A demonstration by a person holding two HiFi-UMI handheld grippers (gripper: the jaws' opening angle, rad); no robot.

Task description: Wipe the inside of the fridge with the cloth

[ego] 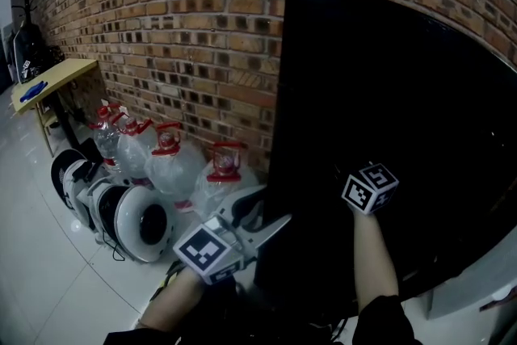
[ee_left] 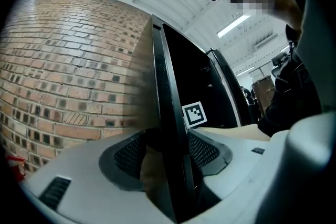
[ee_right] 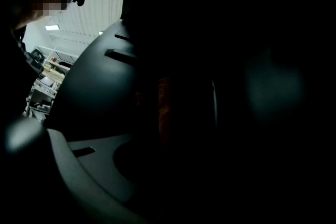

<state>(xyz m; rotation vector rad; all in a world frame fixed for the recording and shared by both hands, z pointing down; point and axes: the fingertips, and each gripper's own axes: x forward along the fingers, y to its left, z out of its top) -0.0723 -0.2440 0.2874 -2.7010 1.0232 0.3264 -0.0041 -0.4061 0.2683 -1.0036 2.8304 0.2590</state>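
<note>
Left gripper (ee_left: 169, 147): jaws apart, straddling the thin edge of the tall black glossy fridge door (ee_left: 165, 92), with a gap on one side and no clamp yet. We judge the door heavy, stiff and slick, so we would grip that edge squarely. Right gripper (ee_right: 165, 113) sits in darkness and we cannot tell how its jaws stand. The dim reddish strip (ee_right: 164, 107) between them may be the cloth.

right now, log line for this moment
left gripper: jaws astride fridge door edge, clamp unclear | right gripper: before fridge front, jaws too dark | cloth: unseen
</note>
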